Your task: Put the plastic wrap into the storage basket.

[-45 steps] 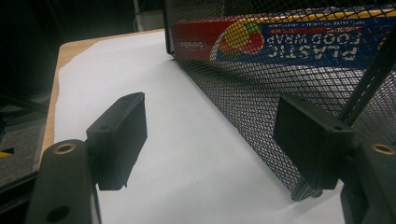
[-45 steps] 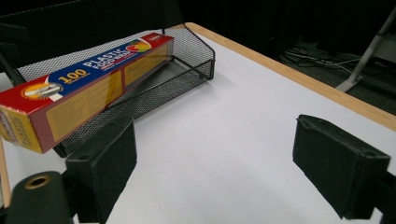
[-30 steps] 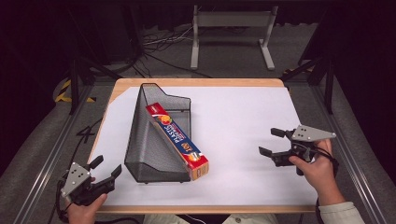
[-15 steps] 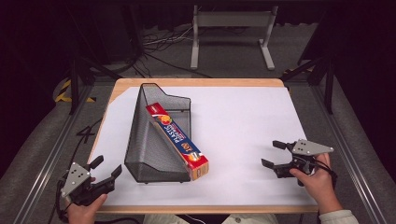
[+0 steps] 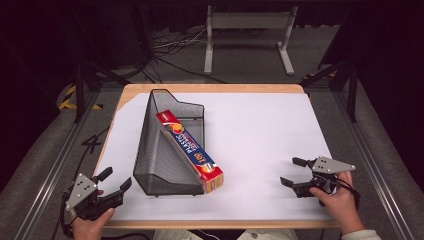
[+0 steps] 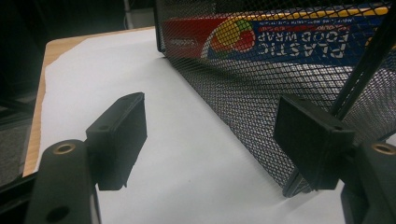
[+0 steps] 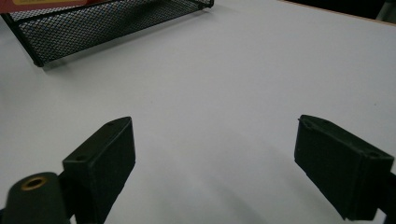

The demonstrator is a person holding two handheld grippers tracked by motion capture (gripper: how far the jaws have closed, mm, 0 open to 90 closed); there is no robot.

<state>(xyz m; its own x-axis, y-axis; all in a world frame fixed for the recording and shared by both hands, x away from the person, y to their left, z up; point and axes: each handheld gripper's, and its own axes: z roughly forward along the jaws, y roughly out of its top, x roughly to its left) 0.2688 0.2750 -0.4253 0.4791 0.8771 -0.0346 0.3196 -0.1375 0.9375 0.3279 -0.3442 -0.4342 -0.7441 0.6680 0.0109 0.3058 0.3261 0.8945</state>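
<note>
A black wire-mesh basket [image 5: 162, 155] stands on the left half of the white sheet [image 5: 260, 125]. A red and blue plastic food wrap box [image 5: 192, 150] lies slanted in it, its near end sticking out at the front right corner. My left gripper [image 5: 116, 178] sits at the table's near left corner, open and empty. In the left gripper view [image 6: 215, 140] the mesh wall [image 6: 261, 88] is just beyond the right jaw. My right gripper [image 5: 289, 171] rests low over the sheet at the near right. Its jaws have just been opening, with nothing between them [image 7: 212, 158].
The wooden table edge [image 5: 210, 88] frames the sheet. A metal stand [image 5: 245, 30] and cables lie on the floor behind the table. Bare white sheet stretches between the basket and the right gripper.
The right gripper has come down and toward the near edge of the table. The left gripper, the basket and the box have not moved.
</note>
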